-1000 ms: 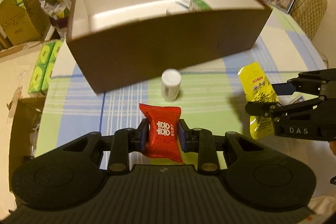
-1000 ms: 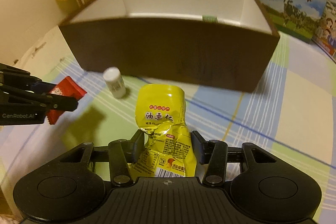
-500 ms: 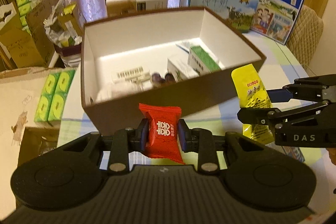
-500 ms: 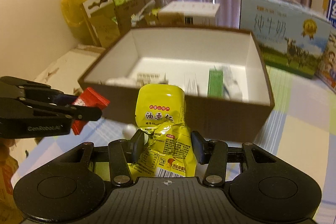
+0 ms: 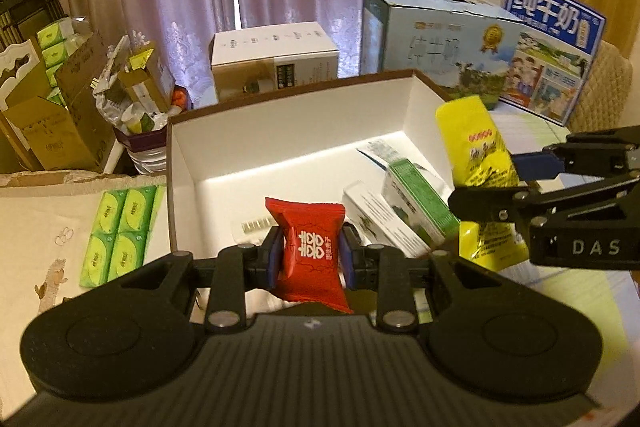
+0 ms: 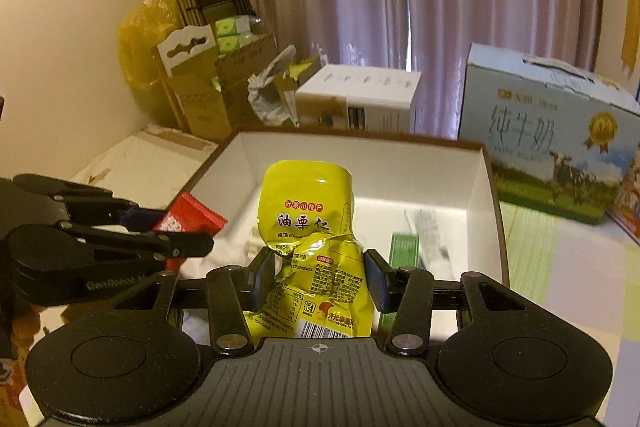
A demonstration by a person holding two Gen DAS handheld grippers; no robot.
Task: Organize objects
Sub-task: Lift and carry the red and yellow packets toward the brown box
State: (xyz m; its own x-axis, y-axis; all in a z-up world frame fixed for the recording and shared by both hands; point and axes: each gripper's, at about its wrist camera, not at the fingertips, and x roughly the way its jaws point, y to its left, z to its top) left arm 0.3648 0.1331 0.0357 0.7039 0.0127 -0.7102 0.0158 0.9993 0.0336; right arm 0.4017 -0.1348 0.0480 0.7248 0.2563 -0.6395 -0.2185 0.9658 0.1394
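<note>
My left gripper (image 5: 308,251) is shut on a red candy packet (image 5: 310,249) and hangs over the near wall of the open brown box (image 5: 280,131). At the right of that view my right gripper (image 5: 486,183) is shut on a yellow snack pouch (image 5: 478,163) above the box's right side. In the right wrist view the yellow pouch (image 6: 310,223) stands upright between that gripper's (image 6: 318,271) pads, over the white box interior (image 6: 400,183). The left gripper (image 6: 172,233) with the red packet (image 6: 192,217) shows at the left edge of the box.
Inside the box lie a green-and-white carton (image 5: 416,195), a white carton (image 5: 376,215) and small items. Milk cartons (image 5: 444,39) and a white box (image 5: 276,55) stand behind it. Green tissue packs (image 5: 120,231) lie left. A checked tablecloth (image 6: 560,267) covers the table.
Both grippers rose and moved forward with their packets, from in front of the box's outer wall to above its open top. The white bottle on the cloth has dropped out of view.
</note>
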